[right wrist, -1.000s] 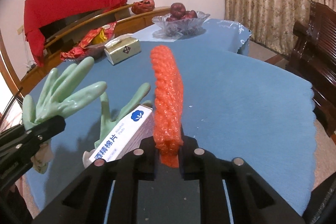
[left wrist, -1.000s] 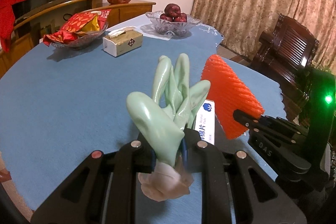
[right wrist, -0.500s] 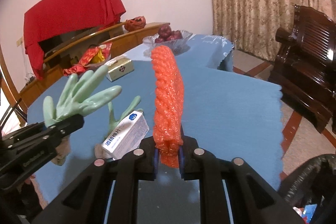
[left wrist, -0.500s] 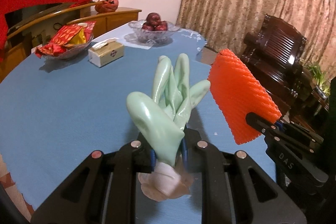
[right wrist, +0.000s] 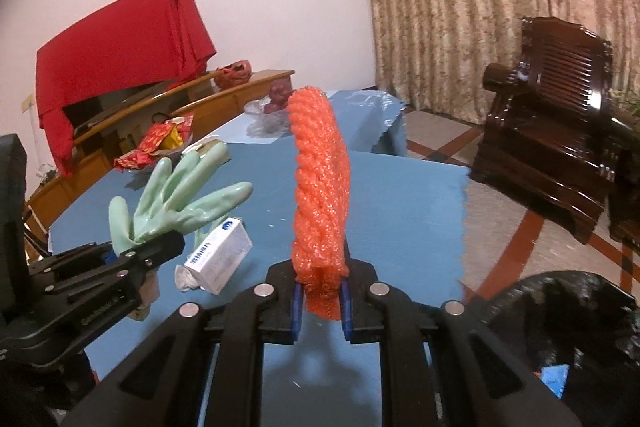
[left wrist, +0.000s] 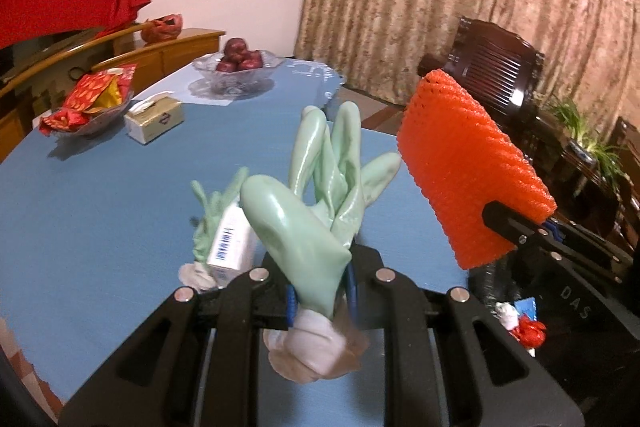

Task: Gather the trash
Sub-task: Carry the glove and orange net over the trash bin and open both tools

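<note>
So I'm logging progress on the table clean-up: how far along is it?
Done: some scraps already lie in the black bin bag. In hand: left gripper clamps a green glove, right gripper an orange foam net. Left on the table: a second glove and a small white box.

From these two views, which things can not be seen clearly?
- Second green glove: left wrist view, mostly behind the white box.
- Black trash bag: right wrist view, cut by the frame edge; contents mostly hidden.
- Box print: too small to read.
- Fruit bowl: partly behind the orange foam net.
</note>
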